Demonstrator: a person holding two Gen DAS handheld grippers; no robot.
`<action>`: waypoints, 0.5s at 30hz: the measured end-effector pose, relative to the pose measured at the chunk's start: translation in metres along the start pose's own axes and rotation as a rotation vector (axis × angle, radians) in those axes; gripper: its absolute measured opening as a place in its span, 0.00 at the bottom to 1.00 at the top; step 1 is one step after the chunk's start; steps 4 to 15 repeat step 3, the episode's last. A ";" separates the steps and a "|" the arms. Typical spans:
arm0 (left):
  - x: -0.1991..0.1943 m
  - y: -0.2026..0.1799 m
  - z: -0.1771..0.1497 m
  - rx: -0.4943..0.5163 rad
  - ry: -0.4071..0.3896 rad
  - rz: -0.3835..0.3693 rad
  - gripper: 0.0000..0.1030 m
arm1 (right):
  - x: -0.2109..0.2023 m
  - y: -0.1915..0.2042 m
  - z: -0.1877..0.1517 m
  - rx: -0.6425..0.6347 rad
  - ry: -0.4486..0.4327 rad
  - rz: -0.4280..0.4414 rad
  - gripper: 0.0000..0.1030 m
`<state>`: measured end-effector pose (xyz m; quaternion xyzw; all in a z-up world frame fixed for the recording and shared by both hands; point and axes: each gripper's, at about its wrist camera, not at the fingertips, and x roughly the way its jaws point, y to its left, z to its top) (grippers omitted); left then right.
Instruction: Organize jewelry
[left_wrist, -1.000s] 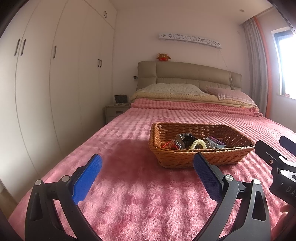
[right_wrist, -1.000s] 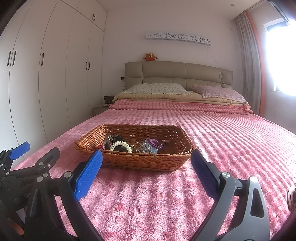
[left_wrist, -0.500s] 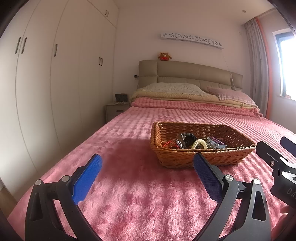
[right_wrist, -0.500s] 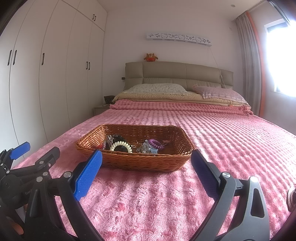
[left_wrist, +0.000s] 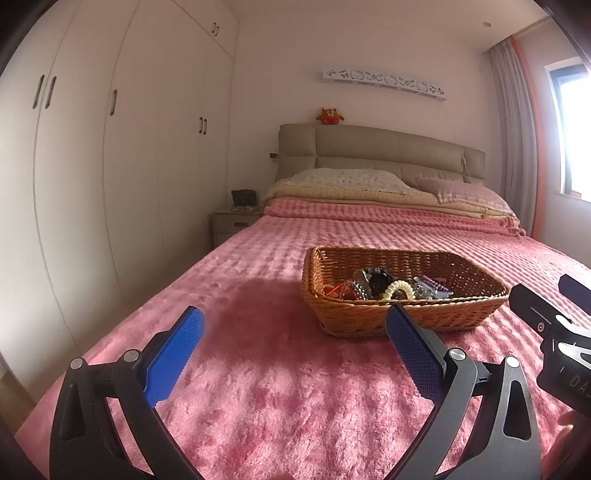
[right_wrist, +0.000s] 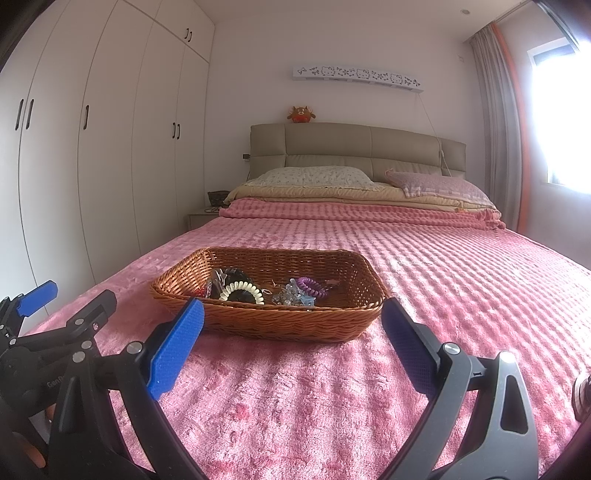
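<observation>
A brown wicker basket (left_wrist: 369, 321) (right_wrist: 288, 325) sits on the pink bedspread. It holds a tangle of jewelry and hair ties: a cream spiral band (left_wrist: 398, 290) (right_wrist: 242, 290), a purple spiral band (right_wrist: 314, 286), a blue clip (right_wrist: 304, 300), a black piece (left_wrist: 376, 280) and red bits (left_wrist: 338, 290). My left gripper (left_wrist: 293, 326) is open and empty, short of the basket and to its left. My right gripper (right_wrist: 291, 319) is open and empty, just before the basket's near wall. Each gripper shows at the edge of the other's view.
The pink bedspread (right_wrist: 461, 295) covers a wide bed with pillows (right_wrist: 314, 177) and a beige headboard at the far end. White wardrobes (left_wrist: 110, 166) line the left wall, with a nightstand (left_wrist: 232, 221) beside the bed. A window and curtain stand at the right.
Both grippers have drifted very slightly; the basket sits a touch higher in the views. The jaws stay open and nothing was touched.
</observation>
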<state>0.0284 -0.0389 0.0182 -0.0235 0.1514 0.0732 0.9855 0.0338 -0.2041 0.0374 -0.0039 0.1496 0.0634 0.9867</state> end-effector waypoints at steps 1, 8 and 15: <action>0.000 0.000 0.000 0.000 0.002 0.000 0.93 | 0.000 0.000 0.000 0.000 0.000 0.000 0.90; 0.001 0.000 0.000 0.000 0.006 -0.004 0.93 | 0.000 0.000 0.000 0.002 0.000 0.001 0.90; 0.001 0.000 0.000 0.000 0.006 -0.004 0.93 | 0.000 0.000 0.000 0.002 0.000 0.001 0.90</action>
